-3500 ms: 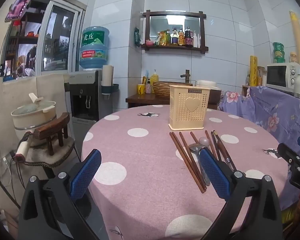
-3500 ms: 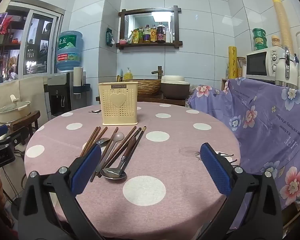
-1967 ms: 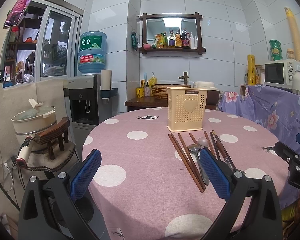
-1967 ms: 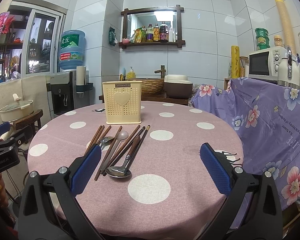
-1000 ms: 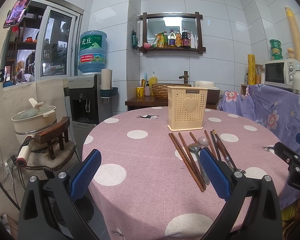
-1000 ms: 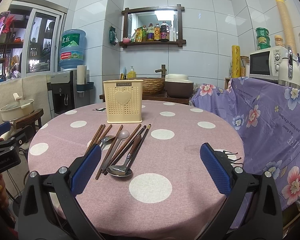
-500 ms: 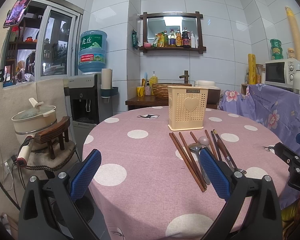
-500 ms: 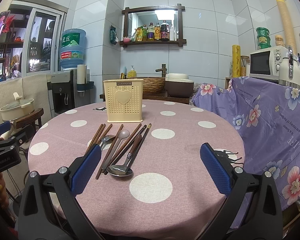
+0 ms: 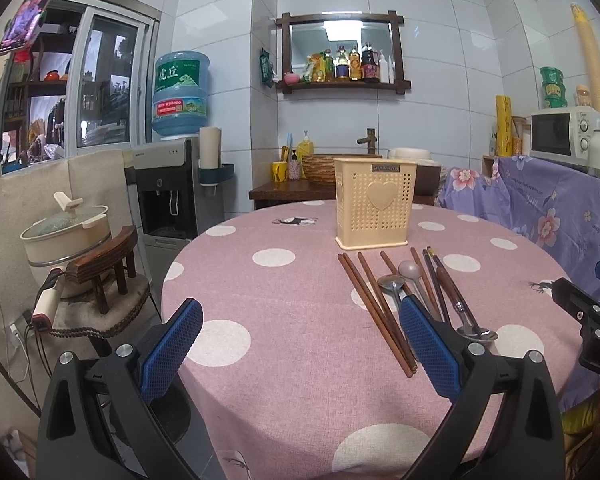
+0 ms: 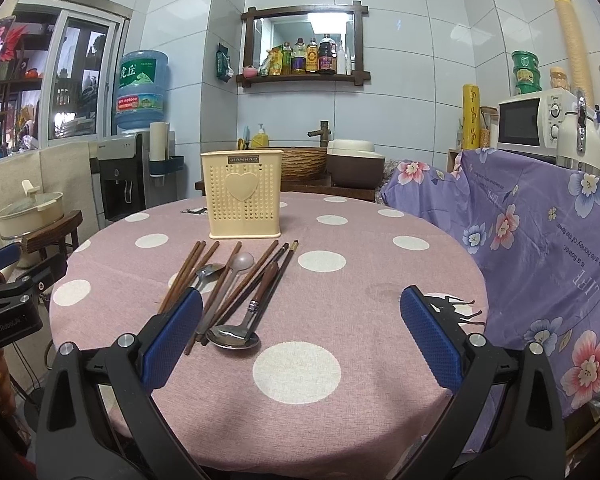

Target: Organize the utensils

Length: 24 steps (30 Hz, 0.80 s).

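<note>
Almost nothing has changed over the last few seconds: my view has only drifted a little, and every utensil lies where it lay before. I have not started the real work yet.

My left gripper (image 9: 300, 344) hangs over the near edge of the table (image 9: 260, 320), jaws wide and empty. My right gripper (image 10: 300, 336) is the same, jaws wide with nothing between them. Neither touches anything.

My landmark is the cream basket (image 10: 244, 194), standing upright toward the far side of the table with its heart facing me. Just in front of it the utensils lie in a loose fan. The brown chopsticks (image 10: 188, 272) point toward the basket, several side by side, some crossing. A steel spoon (image 10: 208, 272) and a pale spoon (image 10: 242, 261) lie among them with their bowls toward the basket. A large spoon with a wooden handle (image 10: 236, 336) lies the other way, its bowl nearest my right gripper. From the left wrist view the same chopsticks (image 9: 376, 308) run down toward my left gripper's right-hand finger.

As I judge it, nothing is in the basket, though I cannot see inside. The whole job remains, and the large spoon looks like the easiest first pick for my right gripper.
</note>
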Each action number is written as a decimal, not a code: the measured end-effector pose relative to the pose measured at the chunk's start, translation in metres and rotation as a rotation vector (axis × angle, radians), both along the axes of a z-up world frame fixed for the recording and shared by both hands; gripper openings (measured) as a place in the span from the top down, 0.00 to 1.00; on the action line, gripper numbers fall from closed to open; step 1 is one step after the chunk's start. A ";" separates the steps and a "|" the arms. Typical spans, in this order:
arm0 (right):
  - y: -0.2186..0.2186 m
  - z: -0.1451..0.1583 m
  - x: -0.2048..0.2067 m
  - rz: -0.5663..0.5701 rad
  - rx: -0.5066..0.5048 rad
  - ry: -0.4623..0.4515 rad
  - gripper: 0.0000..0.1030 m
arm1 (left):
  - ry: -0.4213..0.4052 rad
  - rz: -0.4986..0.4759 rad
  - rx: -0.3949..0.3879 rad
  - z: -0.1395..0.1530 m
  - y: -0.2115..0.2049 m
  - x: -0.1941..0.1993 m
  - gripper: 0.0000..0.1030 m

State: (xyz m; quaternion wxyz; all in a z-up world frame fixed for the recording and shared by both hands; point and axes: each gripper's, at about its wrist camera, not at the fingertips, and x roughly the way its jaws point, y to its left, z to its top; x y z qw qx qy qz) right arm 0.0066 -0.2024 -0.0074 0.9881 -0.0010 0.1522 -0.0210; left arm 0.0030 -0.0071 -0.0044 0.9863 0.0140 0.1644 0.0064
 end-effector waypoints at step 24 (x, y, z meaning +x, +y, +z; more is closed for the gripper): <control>-0.015 -0.018 0.154 0.046 0.009 0.447 0.09 | 0.481 -0.153 -0.059 -0.018 -0.018 0.149 0.38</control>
